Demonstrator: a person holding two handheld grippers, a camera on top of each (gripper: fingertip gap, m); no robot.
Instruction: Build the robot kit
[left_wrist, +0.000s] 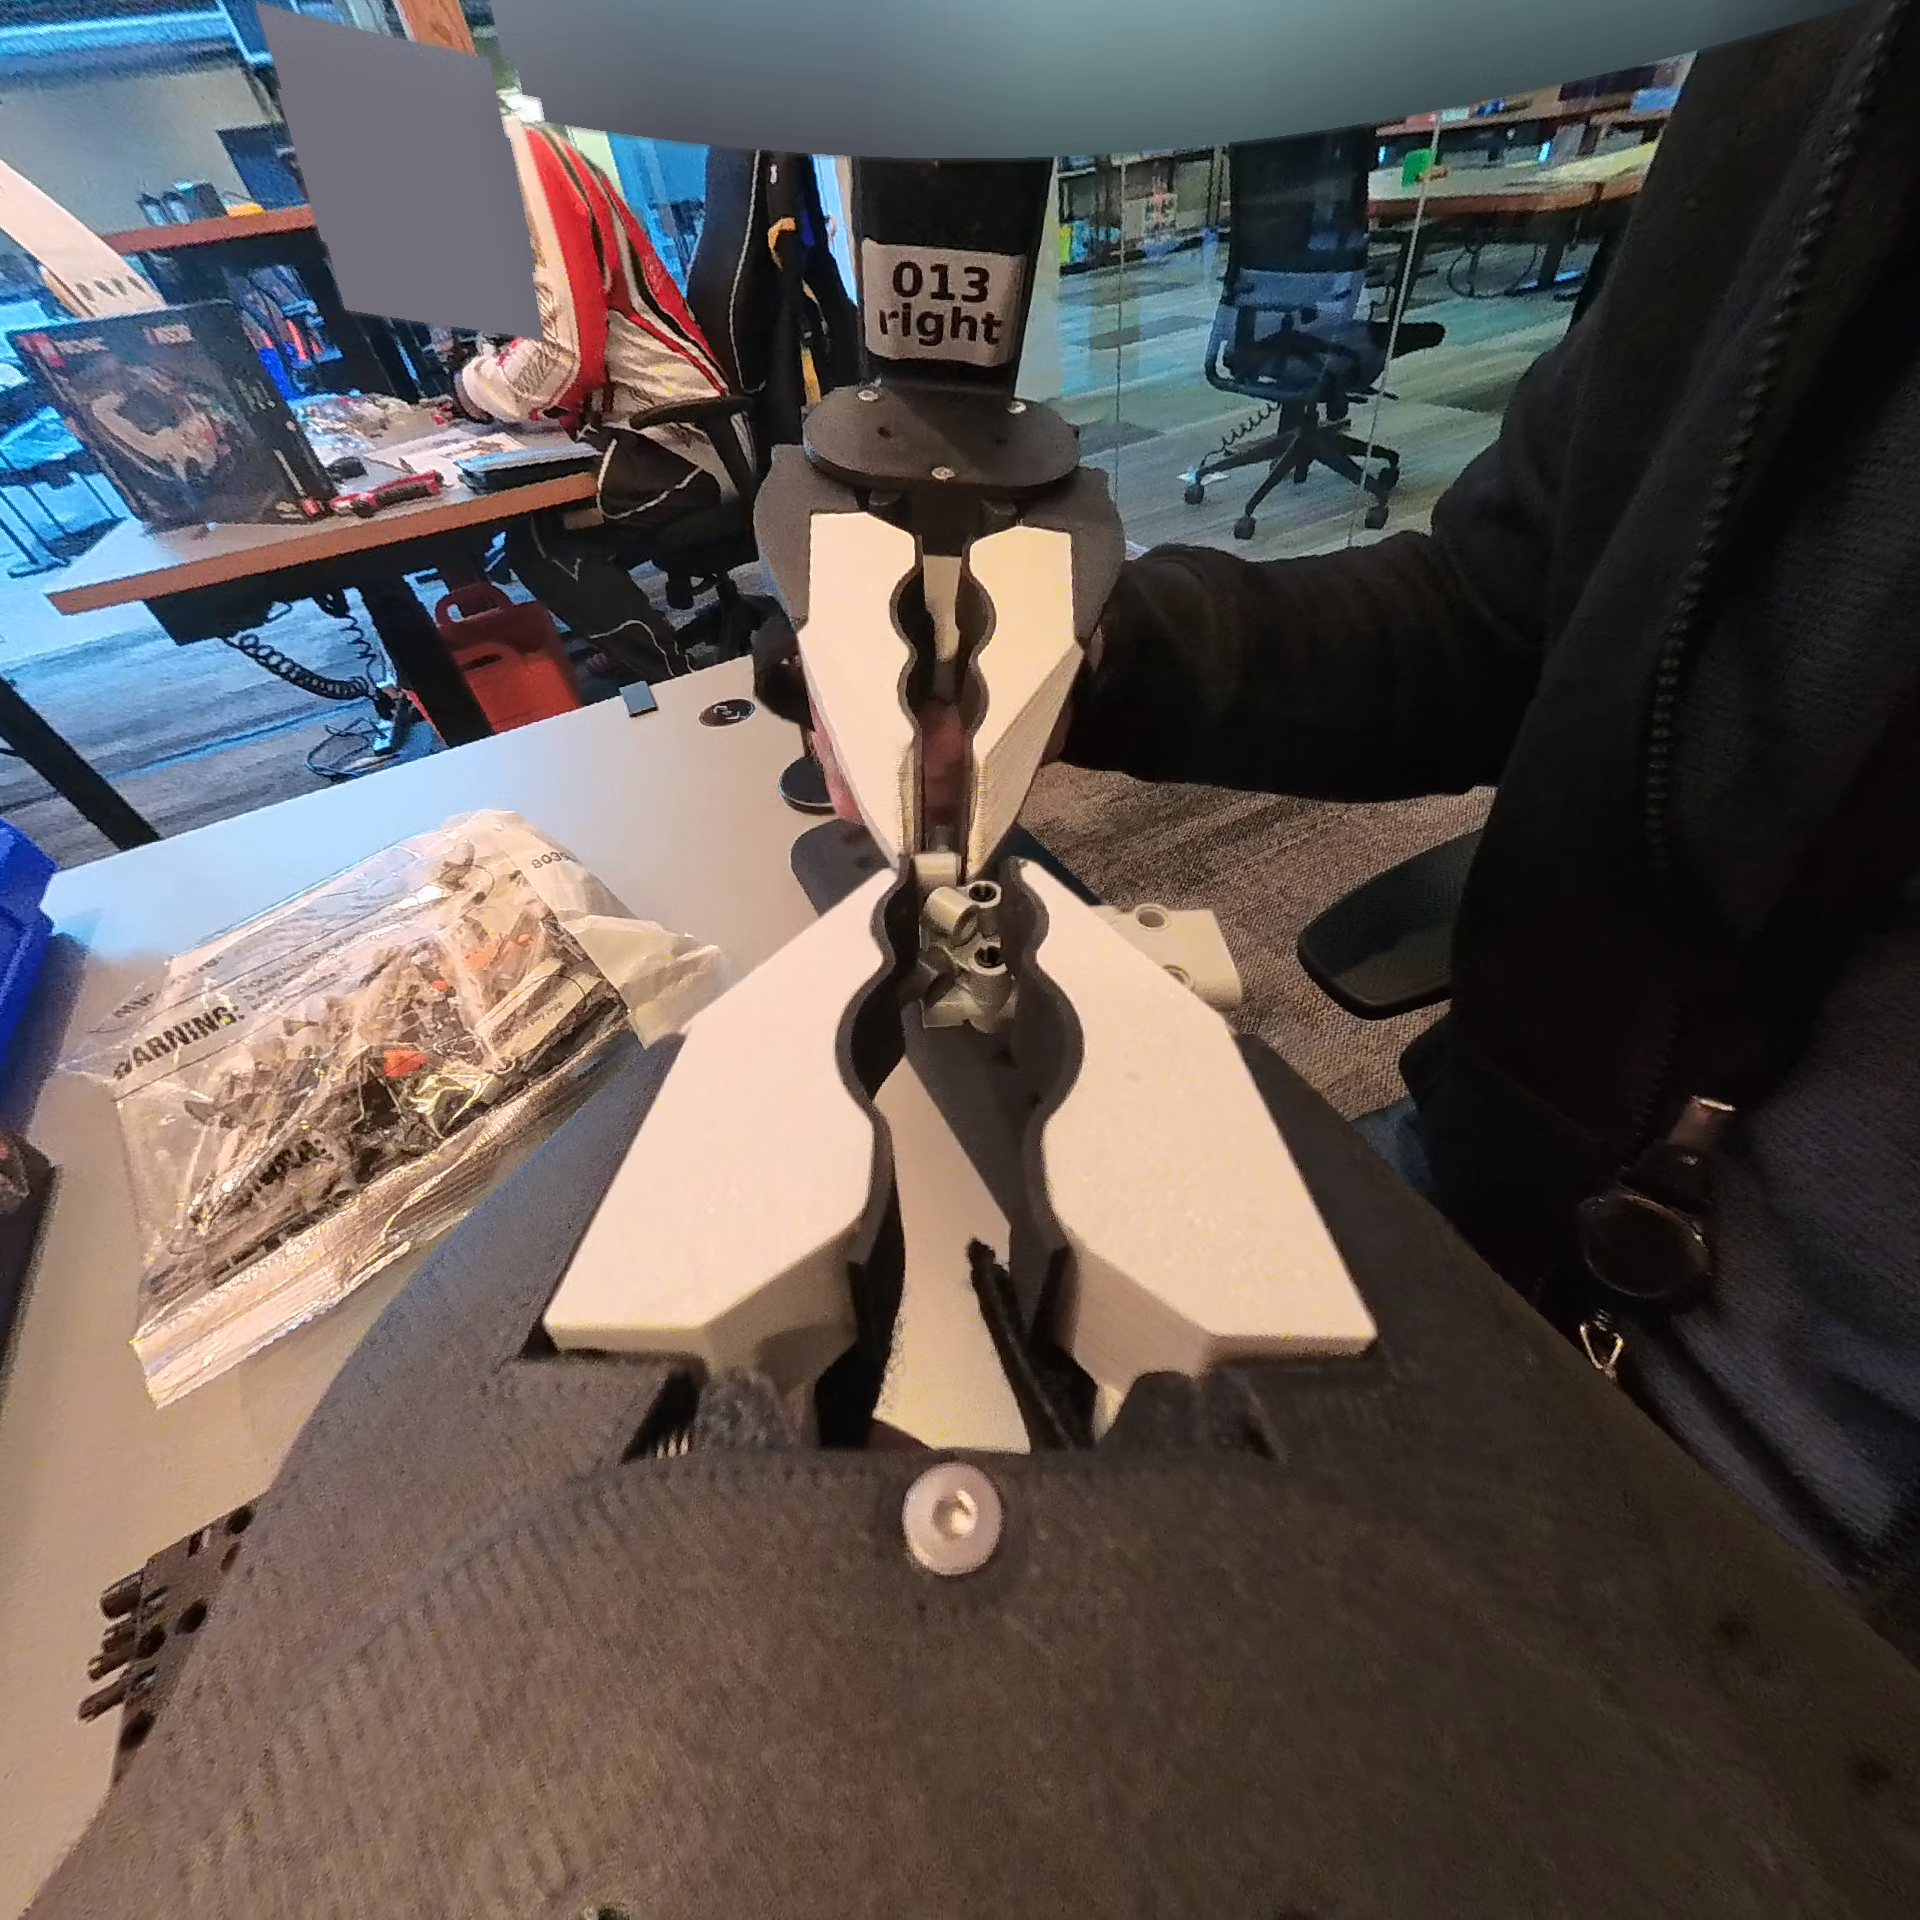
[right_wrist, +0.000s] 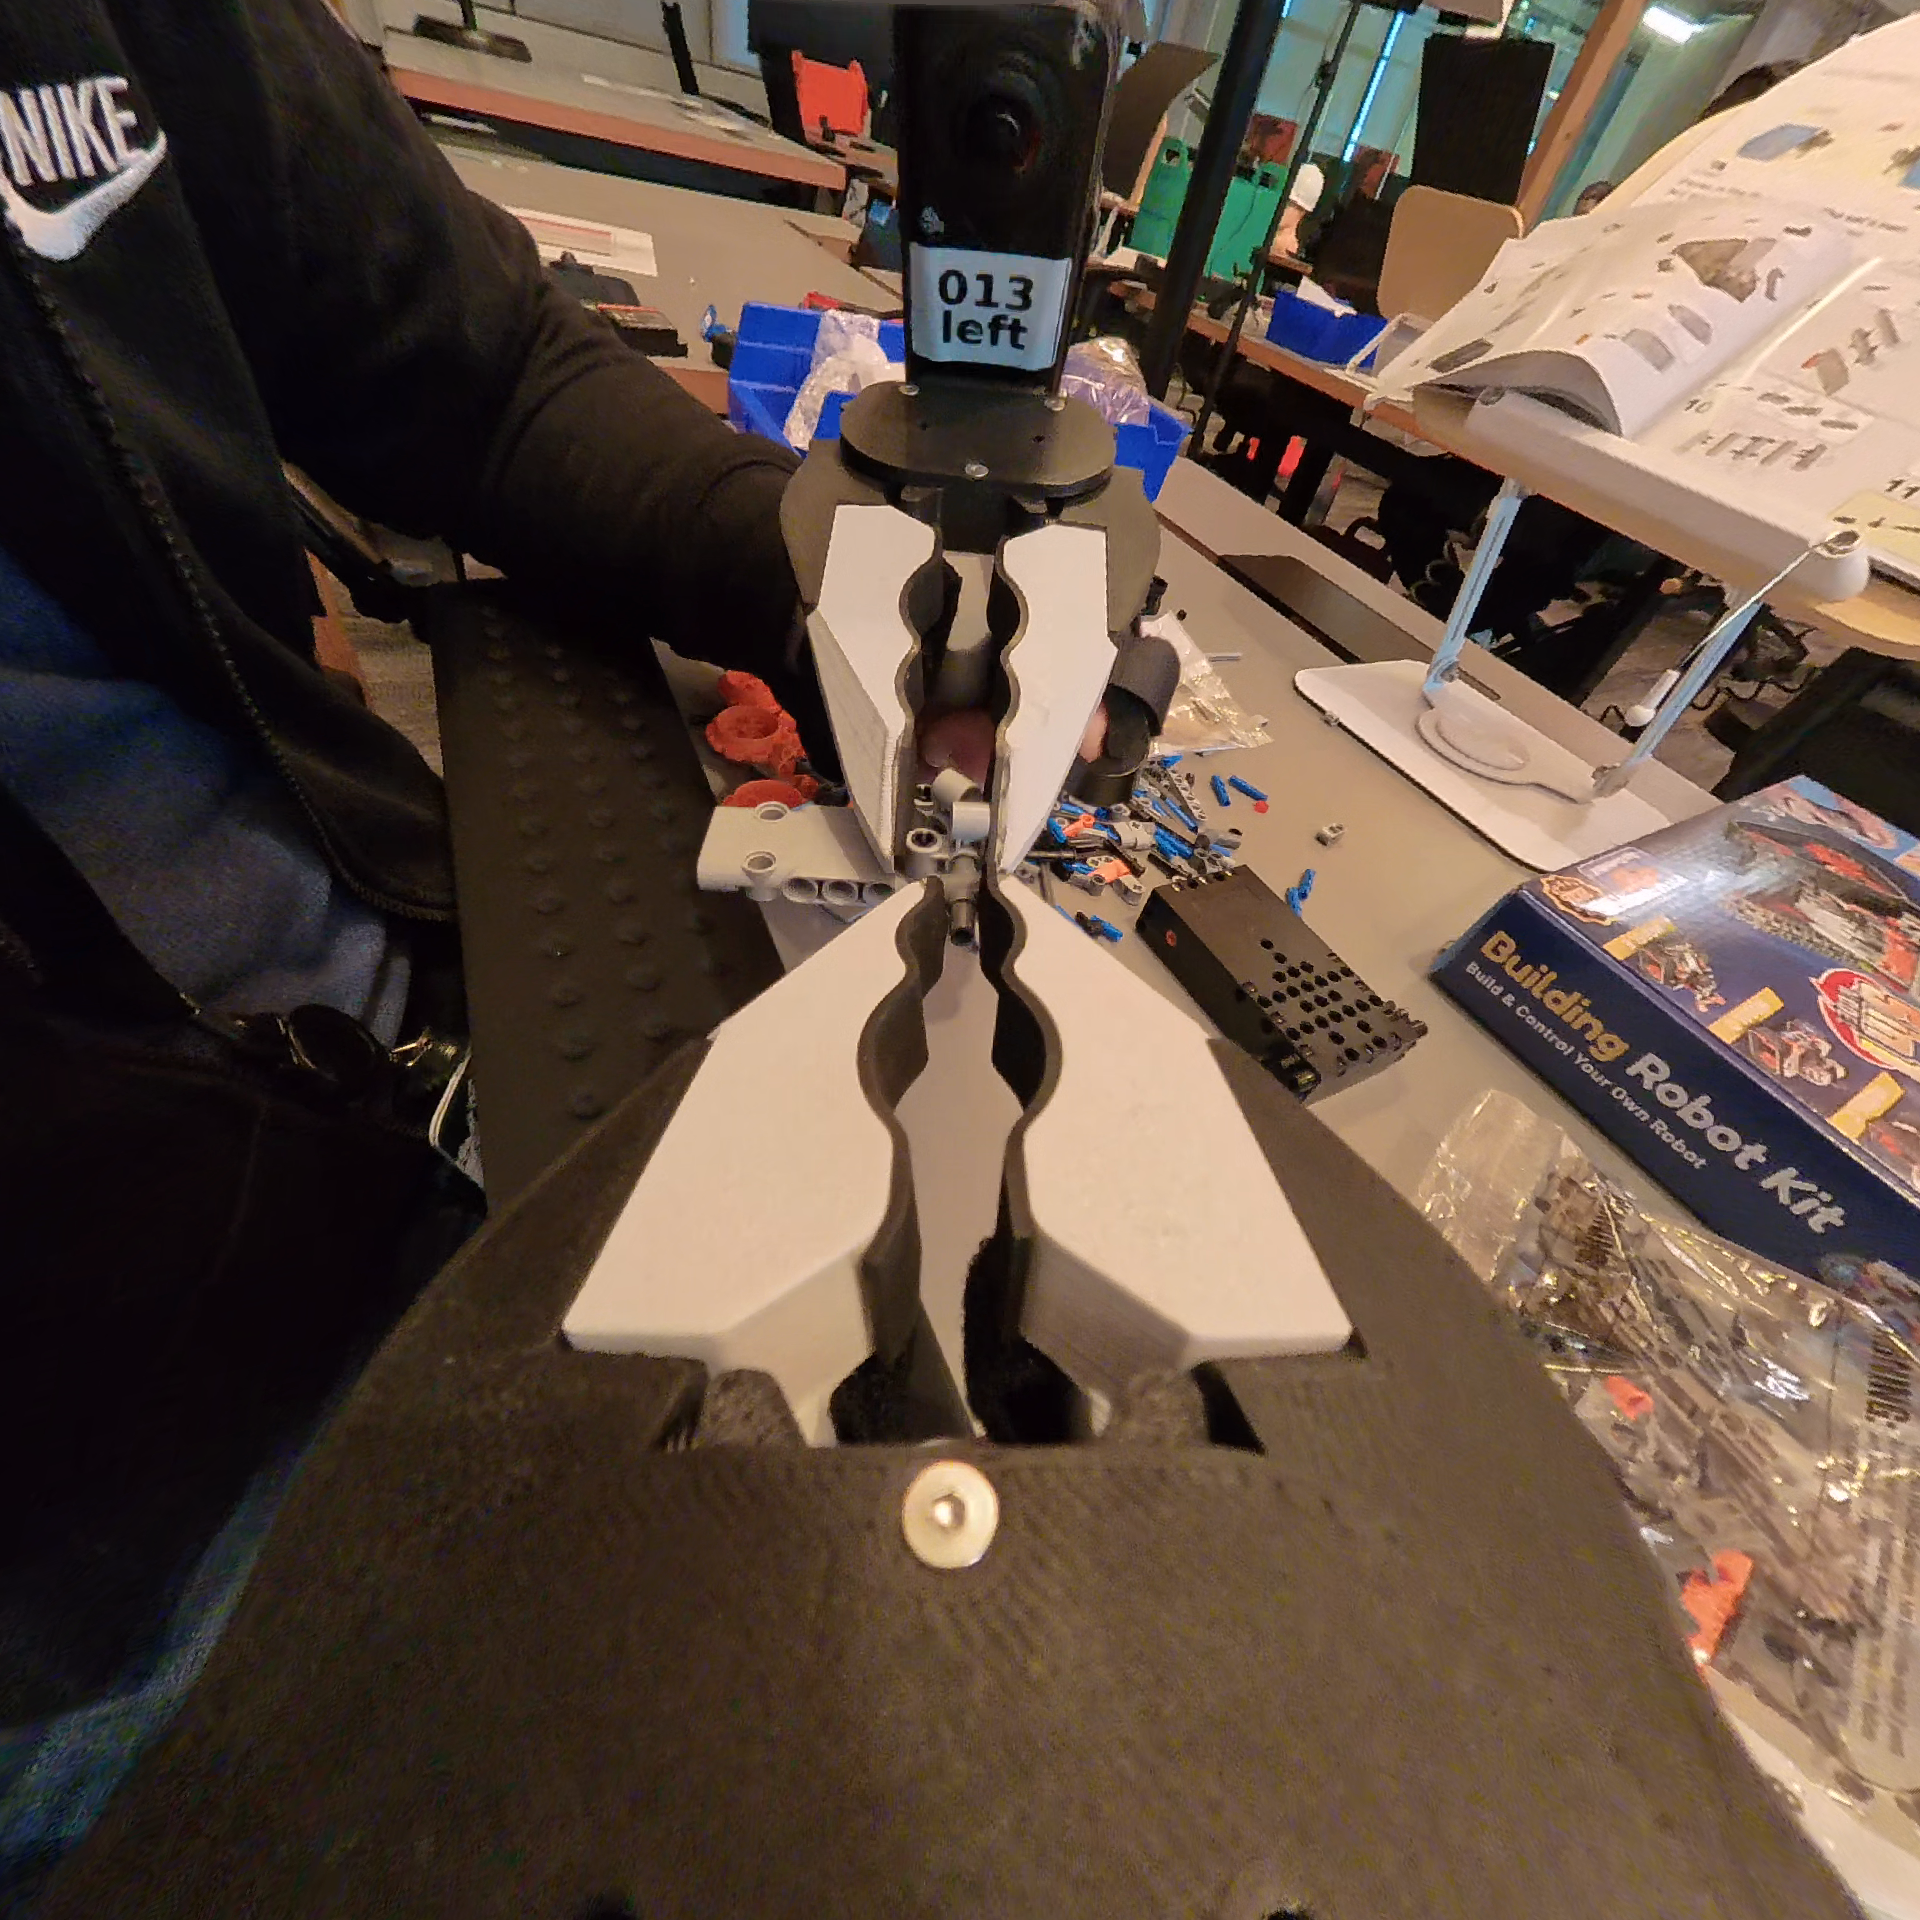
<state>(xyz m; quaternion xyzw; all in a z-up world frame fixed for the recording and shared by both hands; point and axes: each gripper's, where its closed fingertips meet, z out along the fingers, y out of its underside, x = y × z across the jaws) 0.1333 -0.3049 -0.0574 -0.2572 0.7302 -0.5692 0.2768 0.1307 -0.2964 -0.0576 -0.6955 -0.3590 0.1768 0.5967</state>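
The two grippers meet tip to tip above a grey table (left_wrist: 665, 769). My left gripper (left_wrist: 961, 902) is shut on a small cluster of grey connector pieces (left_wrist: 964, 956) with round holes. It also shows in the right wrist view (right_wrist: 945, 847), with the cluster (right_wrist: 951, 826) between its tips. My right gripper (right_wrist: 961, 891) is shut on a small dark grey pin (right_wrist: 962, 921) whose end touches the cluster. In the left wrist view the right gripper (left_wrist: 940, 847) presses a light grey piece (left_wrist: 935, 869) against the top of the cluster.
A clear bag of parts (left_wrist: 364, 1049) lies left. A light grey beam (right_wrist: 769, 857) sits under the grippers. A black perforated block (right_wrist: 1268, 987), loose blue and orange pieces (right_wrist: 1143, 831), a blue kit box (right_wrist: 1714, 997), orange gears (right_wrist: 753, 727) and a booklet on a stand (right_wrist: 1662, 291) lie around. The grippers are tip to tip, or close to it.
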